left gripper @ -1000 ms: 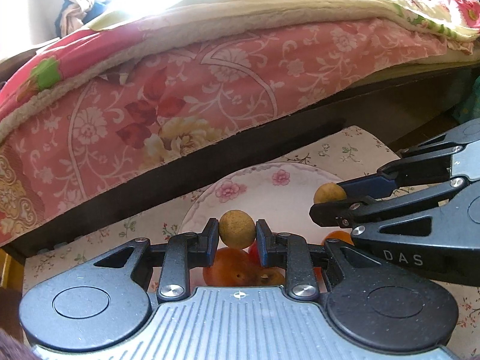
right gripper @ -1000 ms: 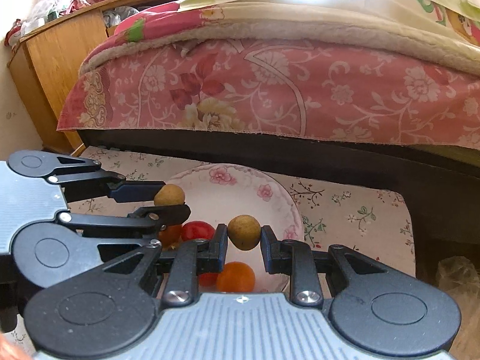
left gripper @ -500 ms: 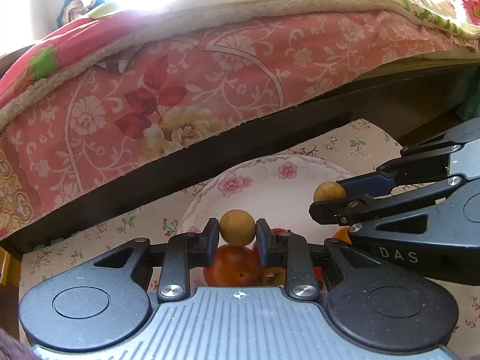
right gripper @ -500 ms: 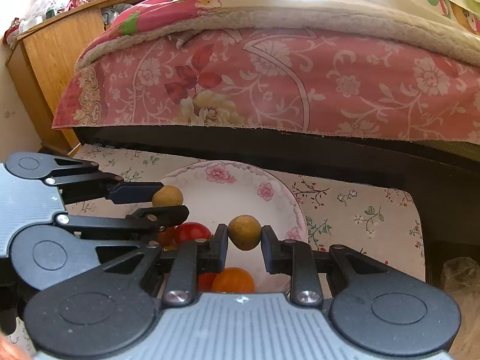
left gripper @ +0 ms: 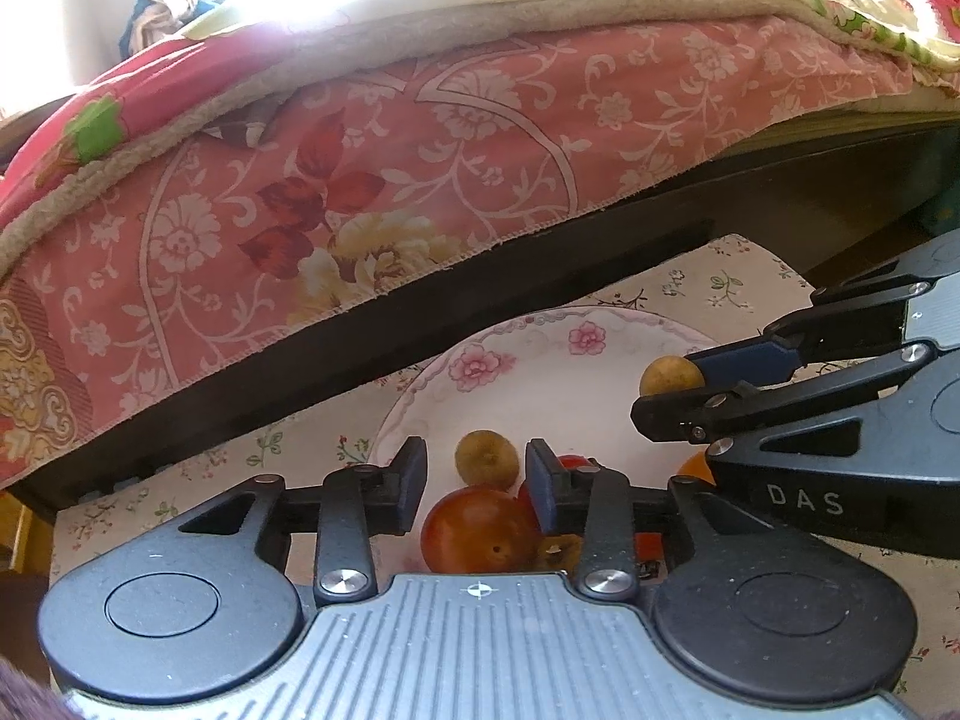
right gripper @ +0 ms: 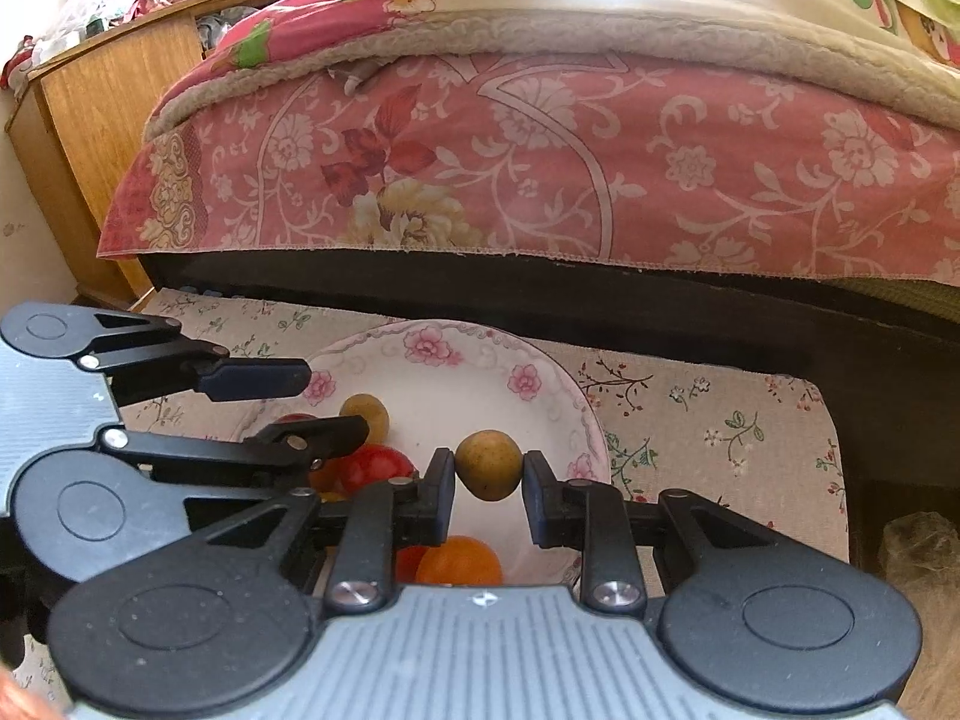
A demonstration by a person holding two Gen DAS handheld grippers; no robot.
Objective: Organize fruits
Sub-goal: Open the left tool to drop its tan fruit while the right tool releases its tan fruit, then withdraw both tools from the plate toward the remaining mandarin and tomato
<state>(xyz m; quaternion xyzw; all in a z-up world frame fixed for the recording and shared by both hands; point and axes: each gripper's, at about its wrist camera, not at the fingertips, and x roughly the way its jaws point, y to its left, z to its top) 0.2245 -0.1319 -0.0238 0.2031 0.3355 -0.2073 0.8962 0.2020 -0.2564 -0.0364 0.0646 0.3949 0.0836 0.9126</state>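
Note:
A white floral plate (left gripper: 606, 384) (right gripper: 456, 384) lies on a flowered cloth and holds several red and orange tomatoes (left gripper: 477, 531) (right gripper: 459, 558). My left gripper (left gripper: 477, 477) (right gripper: 282, 402) is open above the plate. A small tan round fruit (left gripper: 486, 459) (right gripper: 364, 414) sits free between its fingers, on the pile in the plate. My right gripper (right gripper: 487, 489) (left gripper: 672, 393) is shut on a second tan fruit (right gripper: 489, 465) (left gripper: 669, 377) and holds it over the plate.
A bed with a pink floral quilt (left gripper: 360, 180) (right gripper: 540, 150) and a dark frame (right gripper: 600, 300) runs close behind the plate. A wooden cabinet (right gripper: 108, 120) stands at the left. The flowered cloth (right gripper: 720, 420) extends right of the plate.
My left gripper has opened and let go of its tan fruit, which dropped onto the fruit in the plate. The right gripper still holds its fruit.

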